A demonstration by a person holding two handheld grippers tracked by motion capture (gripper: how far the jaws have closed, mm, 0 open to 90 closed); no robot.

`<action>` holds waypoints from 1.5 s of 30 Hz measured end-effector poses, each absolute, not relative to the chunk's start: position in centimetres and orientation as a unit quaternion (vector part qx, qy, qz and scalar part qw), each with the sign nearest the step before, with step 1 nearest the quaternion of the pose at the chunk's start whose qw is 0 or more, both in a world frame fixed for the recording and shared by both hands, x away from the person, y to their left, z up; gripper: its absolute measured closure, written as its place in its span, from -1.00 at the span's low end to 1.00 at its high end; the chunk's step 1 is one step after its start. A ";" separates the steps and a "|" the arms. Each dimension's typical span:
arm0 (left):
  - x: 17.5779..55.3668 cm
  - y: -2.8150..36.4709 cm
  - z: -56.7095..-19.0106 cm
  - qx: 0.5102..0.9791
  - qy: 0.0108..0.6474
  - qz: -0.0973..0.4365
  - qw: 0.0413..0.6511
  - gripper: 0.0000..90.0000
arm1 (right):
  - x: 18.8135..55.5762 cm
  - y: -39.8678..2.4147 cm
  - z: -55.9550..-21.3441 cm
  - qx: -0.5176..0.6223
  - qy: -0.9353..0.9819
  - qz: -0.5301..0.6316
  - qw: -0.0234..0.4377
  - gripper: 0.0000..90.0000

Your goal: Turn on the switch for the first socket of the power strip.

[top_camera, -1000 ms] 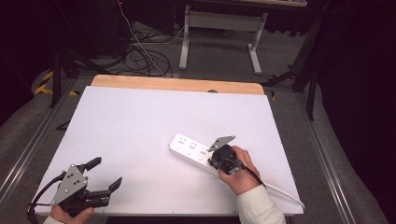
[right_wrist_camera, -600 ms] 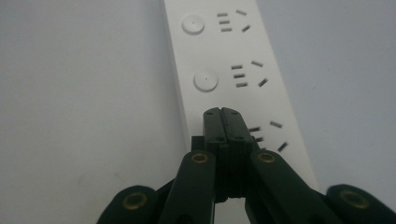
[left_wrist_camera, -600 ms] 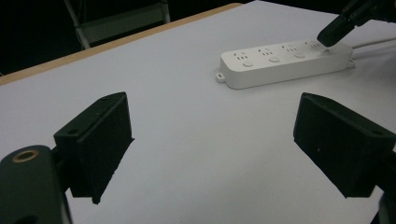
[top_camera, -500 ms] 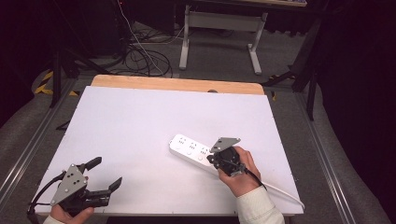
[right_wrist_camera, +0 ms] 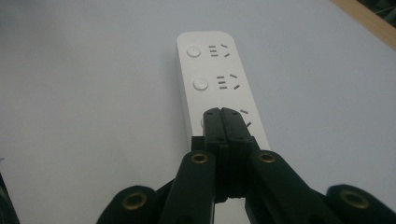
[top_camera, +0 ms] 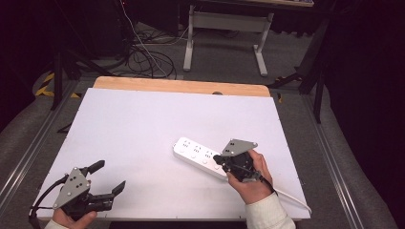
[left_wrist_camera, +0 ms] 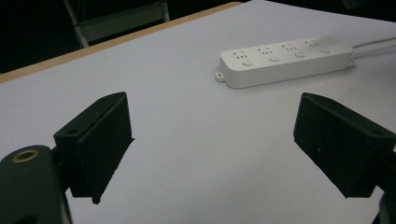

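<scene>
Power strip (top_camera: 199,157), white, lies flat on the white table (top_camera: 143,124), right of centre toward the near edge, set at a slant. Four sockets, each with a round button; its white cord (top_camera: 291,198) runs off toward the near right corner. Right gripper (top_camera: 220,158): jaws pressed together with nothing between them, tips over the strip's top face at the third button from the far end; in the right gripper view they cover that button, but actual contact cannot be told. Right hand (top_camera: 250,183) wraps the gripper body, white sleeve at the wrist. Left gripper (top_camera: 108,177): near left corner, jaws spread wide, empty, well apart from the strip.
</scene>
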State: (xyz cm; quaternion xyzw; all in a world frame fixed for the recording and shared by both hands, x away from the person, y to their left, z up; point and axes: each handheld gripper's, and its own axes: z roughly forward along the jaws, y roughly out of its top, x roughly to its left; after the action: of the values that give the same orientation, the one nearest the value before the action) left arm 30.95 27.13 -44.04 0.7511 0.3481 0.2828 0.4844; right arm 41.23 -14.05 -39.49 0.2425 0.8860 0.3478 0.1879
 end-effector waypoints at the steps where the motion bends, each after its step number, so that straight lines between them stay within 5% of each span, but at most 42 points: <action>1: 30.9 27.1 -44.0 0.751 0.348 0.283 0.485 -0.73 | 41.2 -14.0 -39.5 0.243 0.886 0.348 0.188 1.00; 15: 30.9 27.2 -44.0 0.750 0.348 0.282 0.486 -0.73 | 41.0 -14.6 -38.9 0.234 0.880 0.371 0.182 1.00; 20: 30.8 27.2 -44.0 0.750 0.348 0.282 0.486 -0.73 | 40.9 -15.0 -38.6 0.233 0.873 0.388 0.180 0.72; 25: 30.8 27.3 -44.0 0.750 0.348 0.283 0.486 -0.73 | 40.7 -15.7 -38.0 0.228 0.864 0.405 0.192 0.15; 29: 30.8 27.2 -44.0 0.749 0.349 0.282 0.487 -0.73 | 40.4 -16.7 -38.3 0.271 0.845 0.434 0.158 0.06; 36: 30.8 27.2 -43.9 0.749 0.349 0.283 0.487 -0.73 | 39.7 -18.3 -38.3 0.250 0.825 0.478 0.169 -0.34; 45: 30.5 27.2 -43.7 0.746 0.354 0.273 0.493 -0.72 | 39.5 -20.4 -39.2 0.246 0.810 0.510 0.155 -0.53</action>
State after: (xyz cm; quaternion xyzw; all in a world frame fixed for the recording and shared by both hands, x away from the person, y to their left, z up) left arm 30.53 27.16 -43.69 0.7461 0.3542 0.2729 0.4933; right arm 39.51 -20.38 -39.17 0.2455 0.8097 0.5102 0.1545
